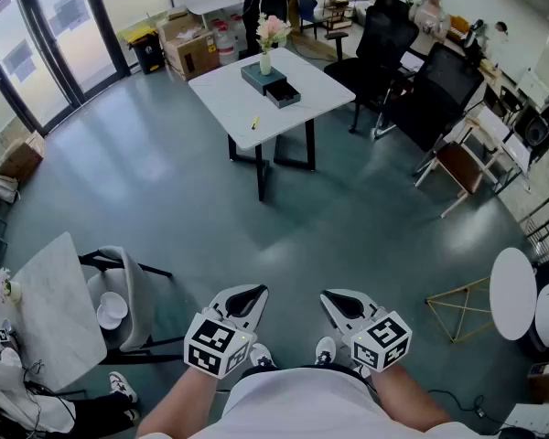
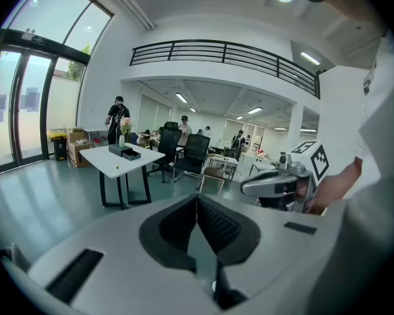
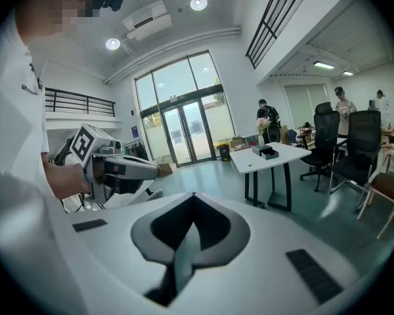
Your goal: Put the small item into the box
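**Small item**: slim yellow piece, lying flat near the front edge of the white surface, well apart from both claws and across open floor from them. Too small to identify.
- Handling, judged: probably light and stiff; apt to skid or roll on the smooth top.
- Hold, judged: best pinched across the narrow middle, jaws set crosswise to its length.

**Box**: dark, shallow, open-topped, on the same surface further back.
- Set just beside a second dark block and a vase of pale flowers.
- Near the small item but not touching it.
- Judged rigid, low-walled and easy to drop into from above.

**Left claw**: clenched, jaws together, nothing between them. Held close to the body, tilted slightly down.

**Right claw**: clenched likewise and empty, level with the left and just beside it.

**Writing and labels**: none legible.
- Black-and-white square markers on each claw's cube, no words.
- Cardboard cartons by the far wall, print unreadable.
- No brand discernible on box or small item.
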The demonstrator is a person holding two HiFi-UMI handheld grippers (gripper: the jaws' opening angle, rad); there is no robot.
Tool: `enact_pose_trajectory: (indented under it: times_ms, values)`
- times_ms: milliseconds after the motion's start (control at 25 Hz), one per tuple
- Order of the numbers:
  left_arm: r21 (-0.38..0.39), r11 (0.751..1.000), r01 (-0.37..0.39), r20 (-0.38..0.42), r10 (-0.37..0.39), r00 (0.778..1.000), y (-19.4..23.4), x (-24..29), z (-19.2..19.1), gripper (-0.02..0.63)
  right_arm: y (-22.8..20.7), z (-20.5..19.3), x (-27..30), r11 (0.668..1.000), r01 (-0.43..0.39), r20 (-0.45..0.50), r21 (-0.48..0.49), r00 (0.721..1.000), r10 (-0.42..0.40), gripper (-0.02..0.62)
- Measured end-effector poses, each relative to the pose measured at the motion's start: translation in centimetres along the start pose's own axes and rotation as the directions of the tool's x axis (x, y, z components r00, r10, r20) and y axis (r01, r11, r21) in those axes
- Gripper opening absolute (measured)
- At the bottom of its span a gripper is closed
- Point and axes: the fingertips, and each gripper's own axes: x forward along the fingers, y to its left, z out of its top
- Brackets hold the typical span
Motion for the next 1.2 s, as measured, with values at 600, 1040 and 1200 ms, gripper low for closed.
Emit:
enact_pose_trajectory:
  times_ms: [600,1040,1200]
  values:
    - [-0.032,0.999,-0.044,-0.007,0.044,0.999,2.2,-0.5,-0.9,0.017,0.2,0.4,2.1,0.998,-0.038,0.003,0.042,0.999,0.038,0.015]
    - [-0.001,1.0,-0.03,-0.026,0.03,0.999,7.3,-2.3,-2.0,0.017,2.2,0.9,6.7,0.999,0.02,-0.008,0.039,1.0,-0.019,0.015]
    - [0.011,1.0,-0.002,-0.042,0.003,0.999,8.8,-2.7,-2.6,0.017,3.2,0.9,8.4,0.999,0.046,-0.01,0.025,0.999,-0.046,0.015]
